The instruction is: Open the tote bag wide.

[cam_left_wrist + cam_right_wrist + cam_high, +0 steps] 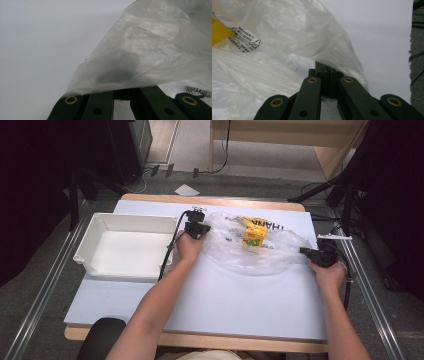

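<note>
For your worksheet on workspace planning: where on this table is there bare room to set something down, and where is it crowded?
Free: the white tray's bare floor, and the wide strip of table between the plastic bag and the near edge. Crowded: the far middle, where the left gripper and right gripper pinch the bag around the yellow carton.

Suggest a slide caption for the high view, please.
Both grippers, left gripper and right gripper, pinch opposite edges of a plastic bag holding a yellow carton.
</note>
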Demonstrator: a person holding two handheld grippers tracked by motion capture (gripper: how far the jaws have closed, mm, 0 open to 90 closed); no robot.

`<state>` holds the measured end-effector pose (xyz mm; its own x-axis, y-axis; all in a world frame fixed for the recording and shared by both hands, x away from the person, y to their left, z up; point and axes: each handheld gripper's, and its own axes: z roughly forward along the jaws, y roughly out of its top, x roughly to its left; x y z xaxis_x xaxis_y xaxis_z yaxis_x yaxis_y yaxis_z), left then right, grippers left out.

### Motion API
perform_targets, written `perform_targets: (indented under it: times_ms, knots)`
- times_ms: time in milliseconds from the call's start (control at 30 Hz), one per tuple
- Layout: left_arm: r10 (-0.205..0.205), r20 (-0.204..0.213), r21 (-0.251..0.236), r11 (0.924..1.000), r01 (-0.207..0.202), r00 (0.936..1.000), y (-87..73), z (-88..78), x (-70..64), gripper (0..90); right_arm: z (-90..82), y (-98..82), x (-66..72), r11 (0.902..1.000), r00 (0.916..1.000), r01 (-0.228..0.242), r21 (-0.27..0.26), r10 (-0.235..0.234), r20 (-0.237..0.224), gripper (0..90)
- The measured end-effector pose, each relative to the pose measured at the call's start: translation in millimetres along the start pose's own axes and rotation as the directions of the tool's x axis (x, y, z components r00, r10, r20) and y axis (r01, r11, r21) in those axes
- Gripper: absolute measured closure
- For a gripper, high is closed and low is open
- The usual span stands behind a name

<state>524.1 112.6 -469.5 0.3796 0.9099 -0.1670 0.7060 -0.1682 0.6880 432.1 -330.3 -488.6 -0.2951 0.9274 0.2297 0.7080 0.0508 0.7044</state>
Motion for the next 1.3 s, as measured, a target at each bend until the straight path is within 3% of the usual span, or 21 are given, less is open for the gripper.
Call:
perform_targets:
  times_ms: [167, 433, 700, 833, 1300]
  knots:
    - [-0.010, -0.023, -0.006, 0.9999, 0.010, 0.9997, -0.6, -0.6, 0.9, 90.0, -1.8, -1.9, -3.4, 0.9997, 0.9998, -0.021, -0.008, 0.021, 0.004, 90.0]
    - [-0.006, -0.033, -0.012, 0.9999, 0.006, 0.9994, -1.6, -0.9, 0.5, 90.0, -3.2, -2.1, -3.8, 1.0000, 0.9995, -0.007, -0.006, 0.007, 0.029, 90.0]
    - [-0.052, -0.038, -0.010, 0.9986, 0.051, 0.9980, -1.0, -1.6, 2.3, 90.0, -4.5, -2.0, -4.1, 1.0000, 0.9987, -0.005, -0.001, 0.005, 0.052, 90.0]
    - [-0.030, -0.039, -0.011, 0.9995, 0.030, 0.9988, -1.8, -2.0, 2.7, 90.0, -4.9, -2.8, -4.9, 1.0000, 0.9987, -0.003, -0.005, 0.003, 0.051, 90.0]
    - [-0.032, -0.059, -0.005, 0.9995, 0.032, 0.9977, -1.3, -2.4, 0.7, 90.0, -6.3, -1.7, -7.4, 0.9999, 0.9981, -0.008, 0.007, 0.007, 0.061, 90.0]
